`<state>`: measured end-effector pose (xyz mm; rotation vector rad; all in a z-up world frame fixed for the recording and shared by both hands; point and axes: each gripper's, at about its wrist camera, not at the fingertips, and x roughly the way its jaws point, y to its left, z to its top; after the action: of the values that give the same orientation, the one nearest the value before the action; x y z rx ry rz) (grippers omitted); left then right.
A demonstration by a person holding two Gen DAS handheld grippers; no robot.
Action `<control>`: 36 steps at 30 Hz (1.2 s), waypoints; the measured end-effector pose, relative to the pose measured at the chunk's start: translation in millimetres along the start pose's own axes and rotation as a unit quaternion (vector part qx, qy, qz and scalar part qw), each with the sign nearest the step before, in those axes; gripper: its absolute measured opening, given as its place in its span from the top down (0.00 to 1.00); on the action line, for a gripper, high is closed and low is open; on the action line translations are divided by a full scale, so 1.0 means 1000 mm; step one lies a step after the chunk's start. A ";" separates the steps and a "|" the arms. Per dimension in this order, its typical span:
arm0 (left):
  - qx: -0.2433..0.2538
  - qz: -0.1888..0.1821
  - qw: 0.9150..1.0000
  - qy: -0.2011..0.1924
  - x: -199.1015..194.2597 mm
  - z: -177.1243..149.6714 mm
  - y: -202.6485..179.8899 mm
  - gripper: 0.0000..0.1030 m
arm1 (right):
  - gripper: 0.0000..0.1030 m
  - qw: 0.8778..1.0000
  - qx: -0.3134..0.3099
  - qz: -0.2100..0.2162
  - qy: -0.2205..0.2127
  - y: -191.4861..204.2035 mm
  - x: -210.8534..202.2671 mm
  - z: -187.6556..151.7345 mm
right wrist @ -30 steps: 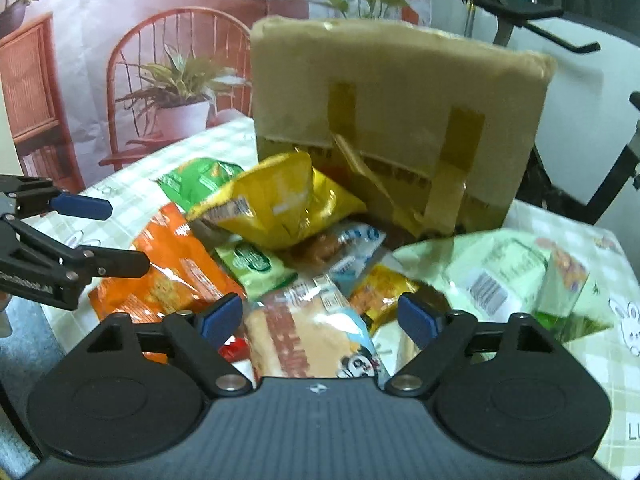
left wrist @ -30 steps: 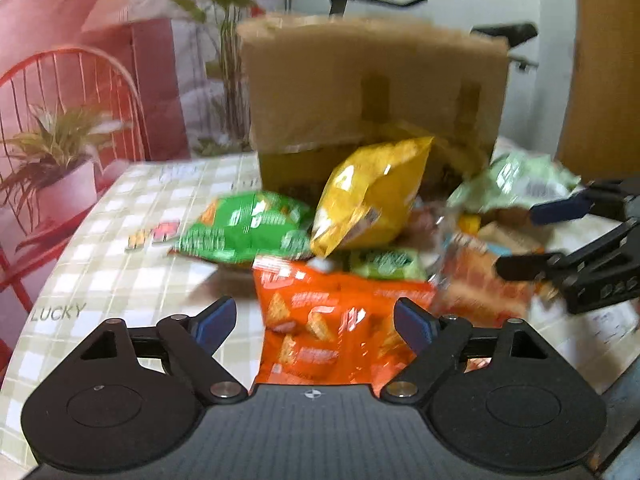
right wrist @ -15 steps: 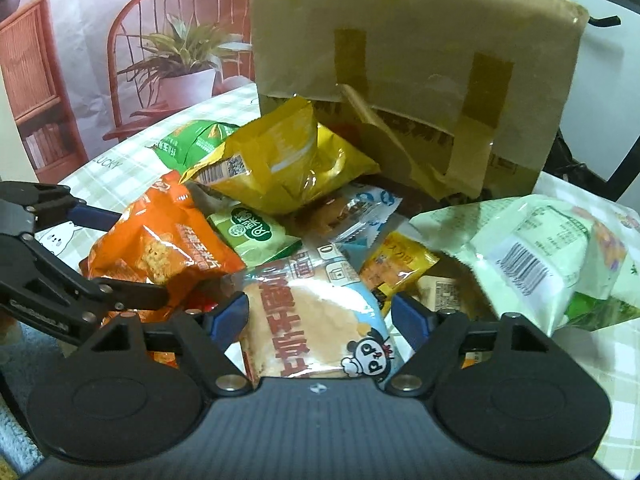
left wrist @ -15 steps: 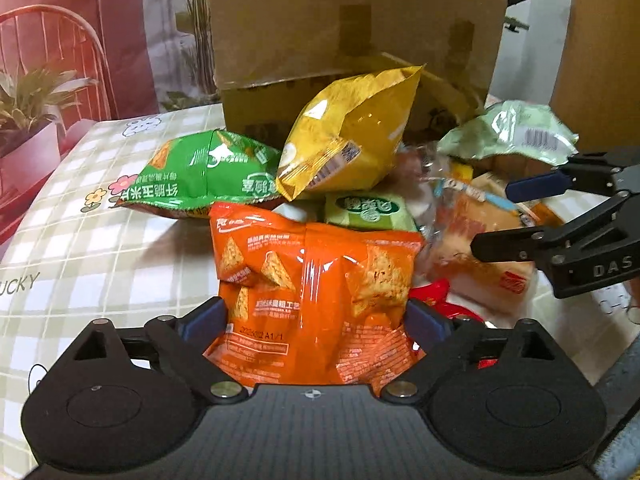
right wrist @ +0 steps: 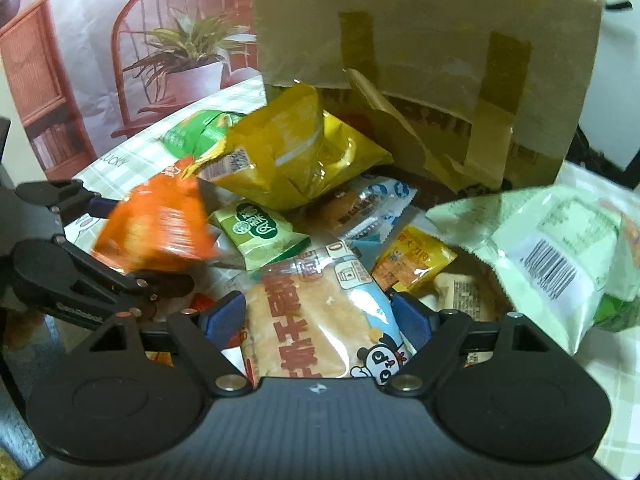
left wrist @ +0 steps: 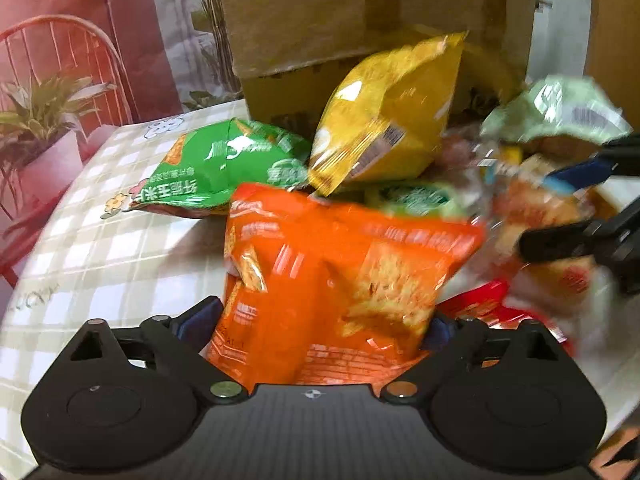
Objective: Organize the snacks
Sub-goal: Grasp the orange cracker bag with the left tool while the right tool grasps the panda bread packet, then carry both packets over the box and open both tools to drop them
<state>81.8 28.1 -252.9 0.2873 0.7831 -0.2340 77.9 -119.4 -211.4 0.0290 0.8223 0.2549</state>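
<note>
An orange chip bag point(left wrist: 340, 264) lies at the near side of a snack pile on the checked table point(left wrist: 100, 248). My left gripper point(left wrist: 318, 324) straddles its lower end, jaws spread wide, blue pads right at the bag's edges. In the right wrist view the orange chip bag point(right wrist: 160, 228) looks blurred between the left gripper point(right wrist: 142, 244) fingers. My right gripper point(right wrist: 318, 318) stands over a clear pastry pack point(right wrist: 312, 320) with a panda print; its jaws are opening, one pad on each side of the pack. The right gripper point(left wrist: 552, 208) shows at the left wrist view's right edge.
A taped cardboard box point(right wrist: 432, 40) stands behind the pile. A yellow bag point(right wrist: 296, 160) leans against it, a green bag point(left wrist: 224, 168) lies left and a pale green bag point(right wrist: 552, 248) right. Small packs point(right wrist: 260, 232) fill the middle. A wall backdrop rises behind the table.
Both grippers have sunk toward the pile. The left jaws widened and came around the orange bag, which has shifted. The right gripper closed in over the pastry pack.
</note>
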 end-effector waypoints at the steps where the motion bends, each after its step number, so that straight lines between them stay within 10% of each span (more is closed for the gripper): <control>1: -0.002 -0.006 1.000 -0.004 0.000 0.000 0.004 0.07 | 0.17 1.000 0.014 0.005 0.002 -0.004 0.002 -0.001; 6: -0.031 -0.034 0.999 -0.024 -0.018 0.000 0.020 0.30 | 0.17 0.999 0.035 0.006 0.004 -0.006 0.002 -0.004; 17: -0.058 -0.023 0.996 -0.067 -0.062 0.003 0.027 0.32 | 0.12 1.000 -0.001 -0.003 0.001 0.006 0.003 -0.012; 23: -0.049 0.005 0.995 -0.082 -0.080 0.009 0.024 0.31 | 0.25 1.000 -0.002 -0.009 -0.009 0.007 -0.001 -0.019; 36: -0.048 0.033 0.988 -0.143 -0.117 0.055 0.018 0.31 | 0.27 0.991 0.042 -0.001 -0.125 -0.017 -0.077 -0.005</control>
<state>43.3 38.2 -129.1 0.1833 0.4989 -0.1700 27.2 -154.9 -161.4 0.1374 0.5827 0.2092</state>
